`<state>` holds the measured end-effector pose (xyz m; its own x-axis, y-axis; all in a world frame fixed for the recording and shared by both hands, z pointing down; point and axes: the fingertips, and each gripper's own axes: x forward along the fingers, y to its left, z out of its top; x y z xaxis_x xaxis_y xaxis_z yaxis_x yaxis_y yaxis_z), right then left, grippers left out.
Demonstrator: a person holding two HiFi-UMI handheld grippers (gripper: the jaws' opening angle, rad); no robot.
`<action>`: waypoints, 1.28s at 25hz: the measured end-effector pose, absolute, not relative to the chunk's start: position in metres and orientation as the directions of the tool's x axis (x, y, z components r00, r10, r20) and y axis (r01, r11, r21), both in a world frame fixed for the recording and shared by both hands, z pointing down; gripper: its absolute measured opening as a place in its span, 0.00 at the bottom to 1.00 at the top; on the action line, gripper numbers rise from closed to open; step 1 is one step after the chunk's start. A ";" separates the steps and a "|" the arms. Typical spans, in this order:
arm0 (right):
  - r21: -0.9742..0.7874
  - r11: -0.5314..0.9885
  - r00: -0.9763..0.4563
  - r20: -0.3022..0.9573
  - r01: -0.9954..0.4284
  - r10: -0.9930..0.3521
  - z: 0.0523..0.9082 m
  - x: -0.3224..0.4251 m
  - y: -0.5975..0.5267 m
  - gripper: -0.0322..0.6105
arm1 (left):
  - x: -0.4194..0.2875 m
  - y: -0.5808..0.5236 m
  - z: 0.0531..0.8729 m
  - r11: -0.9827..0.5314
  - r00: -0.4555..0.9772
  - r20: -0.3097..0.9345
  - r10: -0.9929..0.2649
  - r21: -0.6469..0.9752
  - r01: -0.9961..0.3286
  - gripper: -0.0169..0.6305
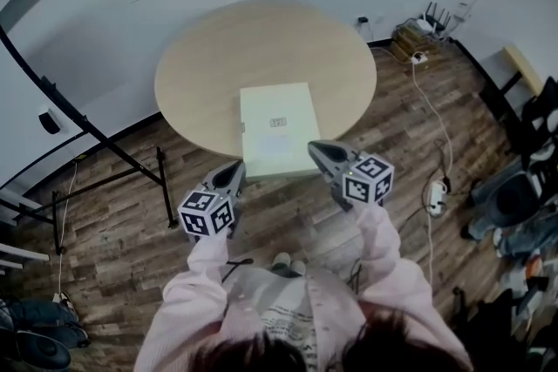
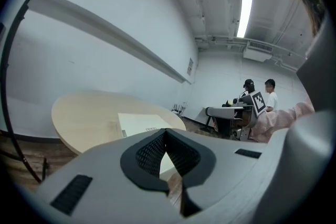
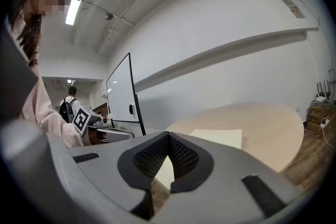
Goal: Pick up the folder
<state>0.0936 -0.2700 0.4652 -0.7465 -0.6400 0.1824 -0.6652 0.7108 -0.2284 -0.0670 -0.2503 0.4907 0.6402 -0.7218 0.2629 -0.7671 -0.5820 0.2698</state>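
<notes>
Here: one folder [image 1: 277,131], one round table [image 1: 218,57], two grippers, one marker cube on each.

Folder: pale cream, lying flat on the table's 6 o'clock part. Its long axis runs 12 to 6 in the head view, with the short ends facing away from and toward the person. The near short end sticks out past the table rim, over the wood floor.

Writing: a small dark label sits at the folder's centre, too small to read. No brand is legible. The cubes carry black-and-white square markers only.

Left gripper [image 1: 239,165]: jaws fully together, nothing between them. The tip is just beside the folder's 7 o'clock corner; I cannot tell whether it touches.

Right gripper [image 1: 314,148]: jaws fully together, also empty. The tip is just beside the folder's 5 o'clock corner; contact is unclear.

In both gripper views the folder shows beyond the closed jaws, on the tabletop.

Background, left gripper view: two people [image 2: 260,94] at a desk.
</notes>
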 end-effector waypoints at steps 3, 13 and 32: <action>-0.247 0.705 -0.747 0.208 -0.665 -0.632 0.474 0.091 -0.276 0.05 | -0.069 -0.256 0.501 -0.572 0.649 0.281 -0.707 0.313 -0.758 0.02; -0.306 0.658 -0.726 0.309 -0.688 -0.614 0.509 0.091 -0.282 0.05 | -0.067 -0.266 0.528 -0.559 0.697 0.306 -0.649 0.430 -0.709 0.02; -0.502 0.510 -0.708 0.382 -0.699 -0.595 0.555 0.135 -0.298 0.10 | -0.073 -0.272 0.572 -0.381 0.692 0.315 -0.649 0.653 -0.654 0.03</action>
